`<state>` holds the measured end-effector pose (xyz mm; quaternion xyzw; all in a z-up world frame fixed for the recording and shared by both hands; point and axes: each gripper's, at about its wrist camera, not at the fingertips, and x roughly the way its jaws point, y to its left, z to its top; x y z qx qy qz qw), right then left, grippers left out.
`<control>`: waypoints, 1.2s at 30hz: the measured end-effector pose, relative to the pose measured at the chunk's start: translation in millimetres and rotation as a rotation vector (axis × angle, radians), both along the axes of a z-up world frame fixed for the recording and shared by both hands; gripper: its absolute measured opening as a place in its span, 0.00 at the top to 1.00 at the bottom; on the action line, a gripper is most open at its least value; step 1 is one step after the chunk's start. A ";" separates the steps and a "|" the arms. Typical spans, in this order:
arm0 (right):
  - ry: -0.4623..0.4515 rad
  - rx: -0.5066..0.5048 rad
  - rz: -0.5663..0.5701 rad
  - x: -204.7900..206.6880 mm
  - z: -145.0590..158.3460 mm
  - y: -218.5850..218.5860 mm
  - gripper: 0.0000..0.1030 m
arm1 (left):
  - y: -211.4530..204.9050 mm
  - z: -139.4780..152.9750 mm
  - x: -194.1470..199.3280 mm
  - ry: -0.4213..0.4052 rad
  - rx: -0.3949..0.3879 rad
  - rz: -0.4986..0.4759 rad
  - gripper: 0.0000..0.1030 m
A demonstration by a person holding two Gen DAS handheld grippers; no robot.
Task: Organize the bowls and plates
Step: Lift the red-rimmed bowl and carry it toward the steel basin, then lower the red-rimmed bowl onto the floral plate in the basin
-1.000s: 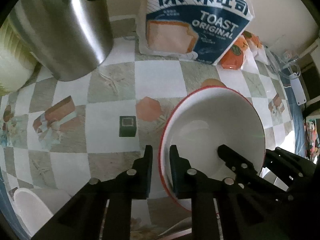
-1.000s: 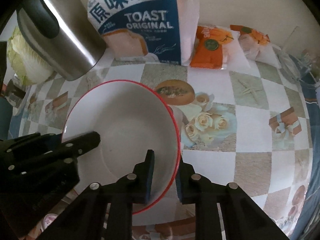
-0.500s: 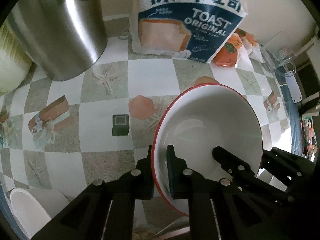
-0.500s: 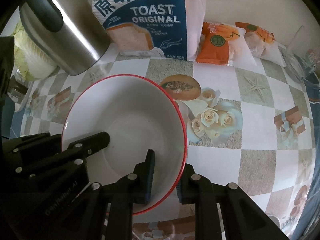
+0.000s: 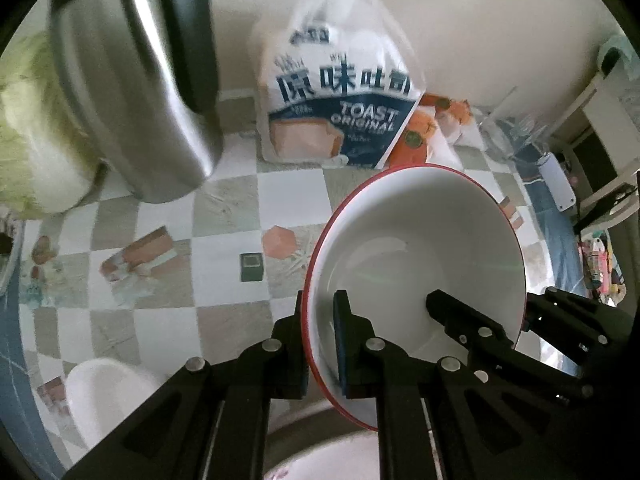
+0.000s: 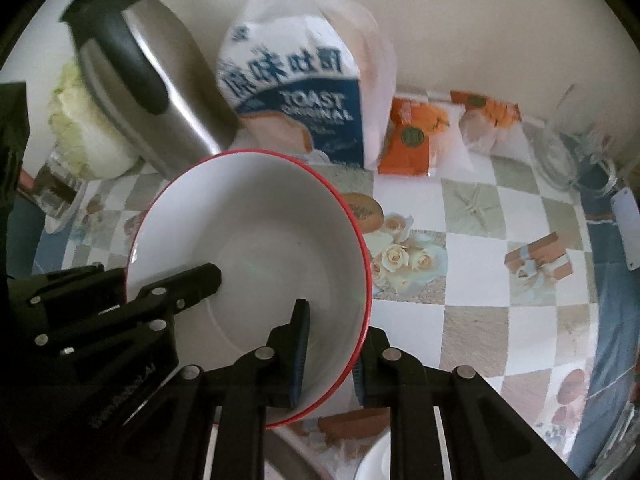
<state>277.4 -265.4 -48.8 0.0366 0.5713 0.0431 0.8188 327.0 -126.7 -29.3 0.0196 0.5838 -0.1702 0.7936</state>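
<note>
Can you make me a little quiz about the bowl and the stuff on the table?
1. True or false: only one gripper grips the red-rimmed bowl.
2. What word is printed in English on the bread bag?
   A. Toast B. Milk C. Rice
3. Fill in: the shiny steel jug stands to the ___ of the bread bag in both views.

Key: 1. False; the left gripper and the right gripper each clamp its rim on opposite sides. 2. A. 3. Left.
</note>
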 end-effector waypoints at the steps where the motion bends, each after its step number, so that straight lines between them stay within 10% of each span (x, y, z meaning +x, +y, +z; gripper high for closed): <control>1: -0.006 0.001 0.002 -2.4 5.0 2.1 0.80 | 3.5 5.5 -3.1 -0.006 -0.002 0.005 0.89; 10: -0.037 0.006 0.048 -37.8 36.4 29.4 0.80 | 30.6 36.5 -37.6 -0.021 -0.019 0.049 0.89; 36: -0.021 0.022 0.145 -138.3 8.1 57.7 0.80 | 57.2 6.0 -137.5 -0.035 0.016 0.091 0.89</control>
